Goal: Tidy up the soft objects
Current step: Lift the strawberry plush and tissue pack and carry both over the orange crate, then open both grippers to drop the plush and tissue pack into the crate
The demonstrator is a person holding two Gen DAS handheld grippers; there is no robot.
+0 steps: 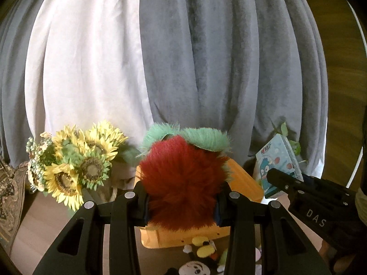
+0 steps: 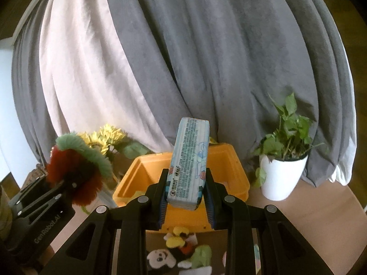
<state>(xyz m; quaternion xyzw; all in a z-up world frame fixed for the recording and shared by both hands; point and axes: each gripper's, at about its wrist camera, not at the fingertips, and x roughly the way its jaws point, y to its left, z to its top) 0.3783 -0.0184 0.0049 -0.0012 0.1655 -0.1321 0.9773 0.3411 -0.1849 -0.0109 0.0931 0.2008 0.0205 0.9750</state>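
Left tongs closed on the red plush, fuzzy, green fringe on top, pads sunk into the fur at both sides. Held up in the air just above the near-left corner of the orange bin.

Right tongs clamped on the tissue pack, gripped at its lower end; the pack sticks up and tilts slightly right, above the middle of the bin, whose rim shows in the right wrist view. Bin is open, and something yellow lies inside at its left.

Step in hand, as I judge it: drop both soft items into the bin. To do it well:
- bring the plush over the bin's opening before letting go. Now it sits near the rim, so it could catch the edge and tumble onto the surface.
- lower the tissue pack first or tilt it flat. Held by one end, it may pivot and land on the rim.
- release one at a time. The two tongs are near each other and could bump.
- fur compresses, so open wide or it may cling to the pads.

More plush toys lie on the surface at the bin's near side, not yet binned. Potted plant stands right of the bin, sunflowers left of it; keep swings clear of both. Curtain hangs behind.
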